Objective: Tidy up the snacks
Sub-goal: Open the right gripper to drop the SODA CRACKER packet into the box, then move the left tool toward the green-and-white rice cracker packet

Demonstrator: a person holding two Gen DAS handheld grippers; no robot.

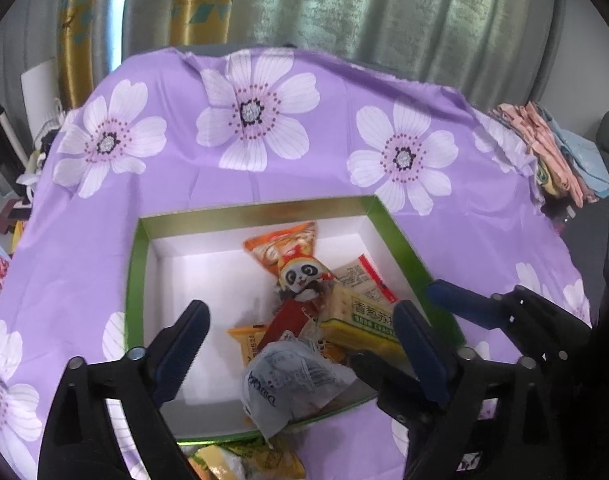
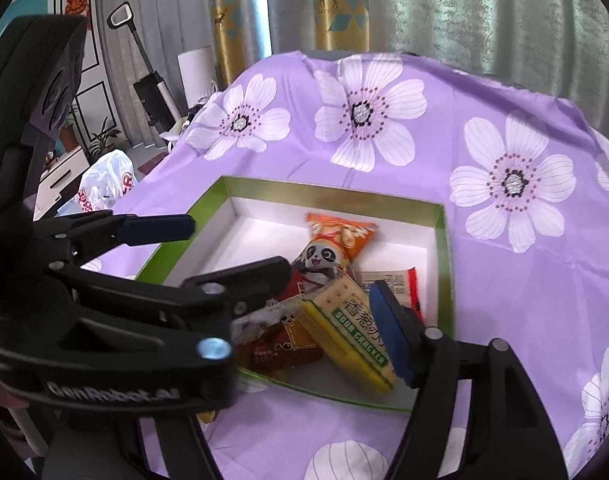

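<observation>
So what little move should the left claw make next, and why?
Probably close the left gripper on the grey-white packet. Its jaws stand open on either side of the packet, which sags over the near rim of the green box rather than lying fully inside.

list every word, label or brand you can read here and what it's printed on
"SODA CRACKER": green band on the yellow cracker pack, under large Chinese characters too blurred to read.
"GenRobot.AI": body of the left gripper, slightly blurred.
"SUPER", partly hidden: white plastic bag beside the table.
Silver packet: upside-down brand print, unreadable.
Fine print on the other snacks in the green box: too small.
</observation>
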